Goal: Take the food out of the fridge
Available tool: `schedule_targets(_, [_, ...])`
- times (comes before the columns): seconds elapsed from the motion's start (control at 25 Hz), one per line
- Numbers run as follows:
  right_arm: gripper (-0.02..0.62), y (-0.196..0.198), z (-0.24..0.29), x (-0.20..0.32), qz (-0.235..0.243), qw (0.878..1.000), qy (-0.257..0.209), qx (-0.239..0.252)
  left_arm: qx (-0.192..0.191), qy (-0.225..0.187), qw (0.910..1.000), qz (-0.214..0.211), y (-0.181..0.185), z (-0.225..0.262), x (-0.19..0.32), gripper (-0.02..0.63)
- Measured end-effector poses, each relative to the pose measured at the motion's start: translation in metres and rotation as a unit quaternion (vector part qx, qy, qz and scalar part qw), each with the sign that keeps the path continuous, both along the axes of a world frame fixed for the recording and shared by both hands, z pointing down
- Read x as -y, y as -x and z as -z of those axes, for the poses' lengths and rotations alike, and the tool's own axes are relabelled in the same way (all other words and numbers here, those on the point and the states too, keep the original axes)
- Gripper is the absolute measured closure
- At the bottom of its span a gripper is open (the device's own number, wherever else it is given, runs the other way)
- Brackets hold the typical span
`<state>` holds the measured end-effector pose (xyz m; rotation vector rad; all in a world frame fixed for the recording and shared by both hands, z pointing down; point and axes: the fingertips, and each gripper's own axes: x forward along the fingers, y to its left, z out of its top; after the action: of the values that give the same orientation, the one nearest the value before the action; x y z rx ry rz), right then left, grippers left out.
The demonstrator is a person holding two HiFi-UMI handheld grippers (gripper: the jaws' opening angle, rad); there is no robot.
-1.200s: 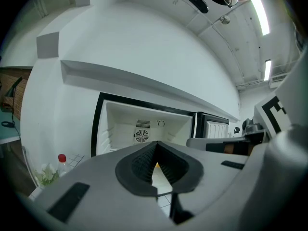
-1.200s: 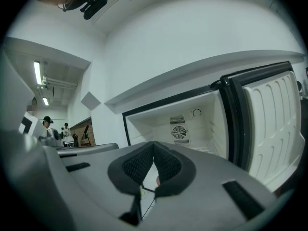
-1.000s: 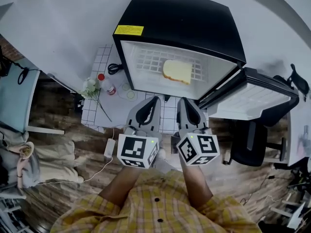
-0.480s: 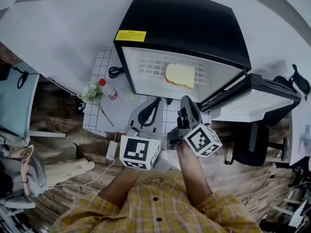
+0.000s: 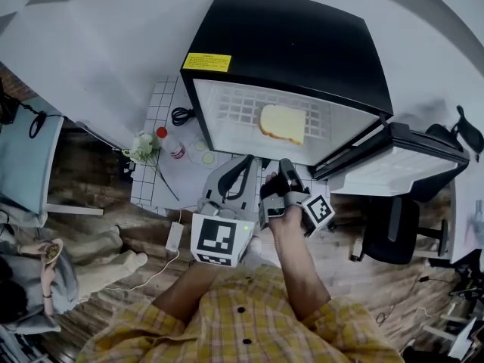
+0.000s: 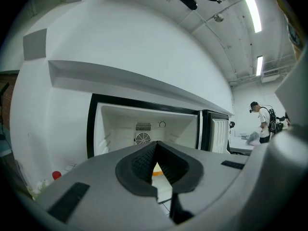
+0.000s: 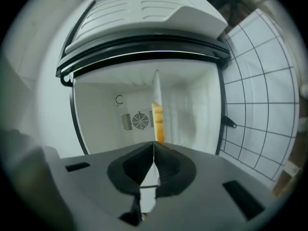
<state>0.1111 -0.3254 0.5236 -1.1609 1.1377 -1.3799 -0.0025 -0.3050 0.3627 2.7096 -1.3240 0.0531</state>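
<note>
A slice of bread (image 5: 283,123) lies on the white wire shelf inside the open black fridge (image 5: 287,40), whose door (image 5: 393,161) is swung out to the right. Both grippers hover in front of the opening, clear of the bread. My left gripper (image 5: 240,166) is shut and empty; in its own view the pads meet at the tip (image 6: 155,143), with the bread (image 6: 156,170) showing behind them. My right gripper (image 5: 283,168) is rolled onto its side, also shut and empty. In its tilted view the bread (image 7: 159,121) stands edge-on beyond the closed tips (image 7: 154,143).
The fridge stands on a white tiled table (image 5: 151,184) with a red-capped bottle (image 5: 168,140), a small bunch of flowers (image 5: 141,145) and a coiled cable (image 5: 180,115) to its left. A black office chair (image 5: 386,233) is at the right. A seated person (image 5: 38,278) is at lower left.
My right gripper has rolled onto its side and dropped lower in front of the fridge, its marker cube now facing right. The left gripper has stayed put.
</note>
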Motion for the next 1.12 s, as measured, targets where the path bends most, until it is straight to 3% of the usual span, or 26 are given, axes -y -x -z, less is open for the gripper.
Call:
schedule_targets(0.16, [0.574,-0.013,0.004,0.009,-0.016,1.0,-0.016,0.007,0.003,0.0,1.0,0.002,0.001,0.0,0.0,0.598])
schedule_targets(0.24, [0.457,-0.015,0.01,0.015,-0.018,0.999,-0.031,0.011,0.004,0.0,1.0,0.004,0.003,-0.001,0.0,0.598])
schedule_targets(0.44, [0.356,-0.01,0.008,0.026,-0.01,0.999,-0.031,0.013,0.008,-0.005,0.9999,0.008,0.005,0.0,0.001,0.598])
schedule_targets(1.12, [0.336,-0.015,-0.015,0.063,-0.011,1.0,-0.016,0.0,0.011,-0.005,0.9996,0.026,0.018,0.001,0.008,0.598])
